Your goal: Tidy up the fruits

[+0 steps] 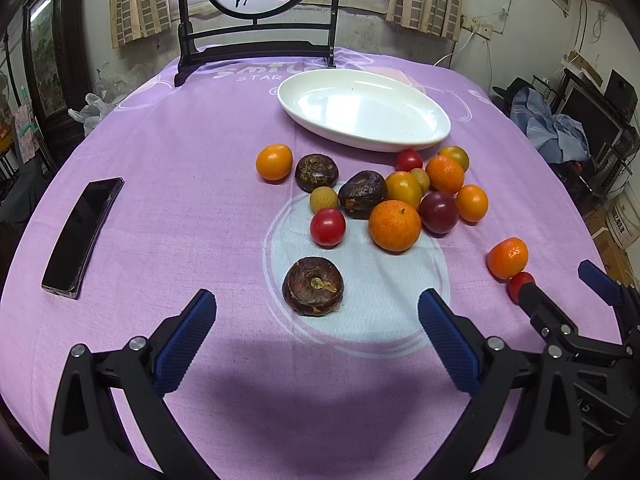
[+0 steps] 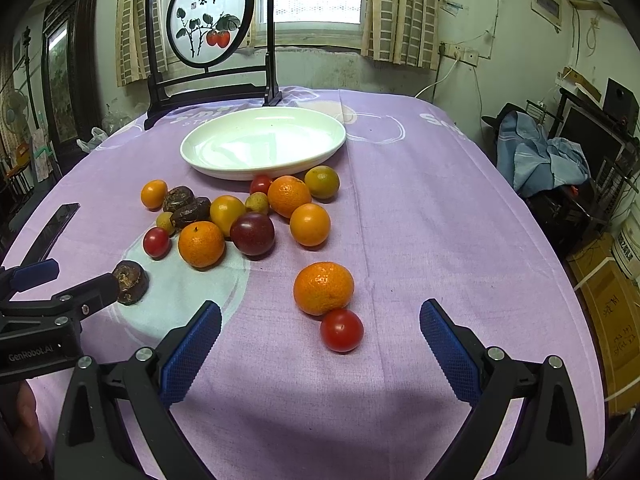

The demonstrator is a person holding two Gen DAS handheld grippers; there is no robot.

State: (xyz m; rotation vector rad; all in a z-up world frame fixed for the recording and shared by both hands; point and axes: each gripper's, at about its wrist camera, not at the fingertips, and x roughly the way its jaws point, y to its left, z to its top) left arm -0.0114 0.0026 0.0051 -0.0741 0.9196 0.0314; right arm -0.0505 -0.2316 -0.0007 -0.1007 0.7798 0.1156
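a white oval dish (image 1: 400, 142) lies bare, far ahead of the tongs. before it a cluster of oranges, red tomatoes and dark brown fruits (image 1: 384, 196) lies touching. one brown fruit (image 1: 313, 286) sits between the left tongs' tips; an orange (image 2: 323, 288) touching a tomato (image 2: 341, 330) lies between the right's.

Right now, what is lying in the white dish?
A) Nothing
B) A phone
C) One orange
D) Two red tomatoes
A: the white dish shows only its bare glossy bottom in both views, while the fruit pile sits on the purple cloth in front of it and the phone lies off to the left.
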